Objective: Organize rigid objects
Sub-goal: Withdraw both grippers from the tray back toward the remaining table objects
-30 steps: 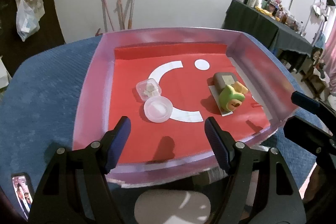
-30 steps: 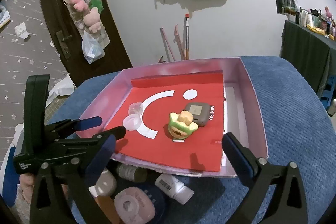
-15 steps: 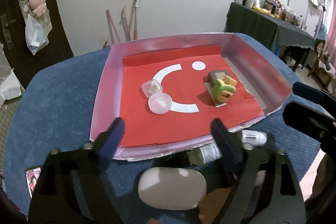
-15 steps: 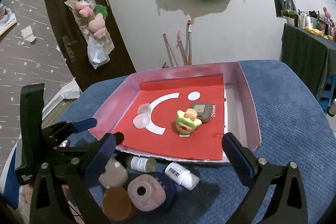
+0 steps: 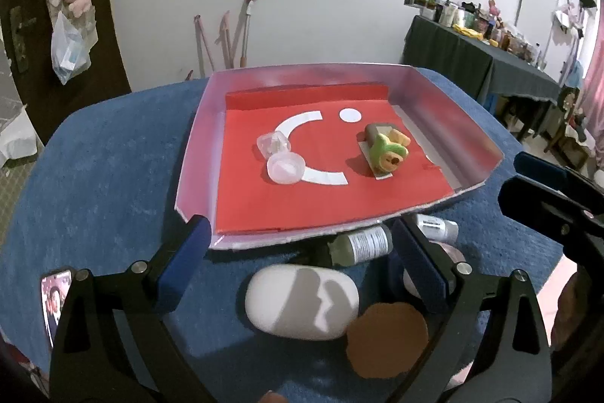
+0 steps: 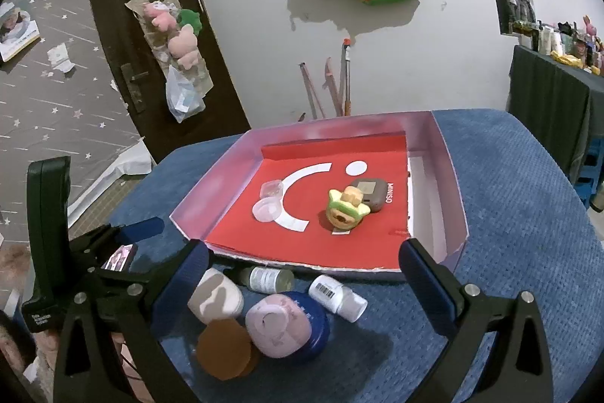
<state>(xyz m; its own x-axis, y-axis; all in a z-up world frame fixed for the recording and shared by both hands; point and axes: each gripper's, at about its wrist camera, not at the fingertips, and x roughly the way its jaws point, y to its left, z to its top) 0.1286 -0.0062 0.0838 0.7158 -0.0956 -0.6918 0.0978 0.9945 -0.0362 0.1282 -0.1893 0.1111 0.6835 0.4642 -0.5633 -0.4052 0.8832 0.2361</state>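
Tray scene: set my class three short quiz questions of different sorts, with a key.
1. True or false: the green toy lies inside the tray.
2. Which lies outside the tray: A) clear tub B) white case C) grey case?
3. Fill in: both tools, left and right, are ____.

Key: 1 true; 2 B; 3 open.

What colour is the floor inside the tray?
Red with white curved shapes and a white dot; the tray floor shows best in the left wrist view.
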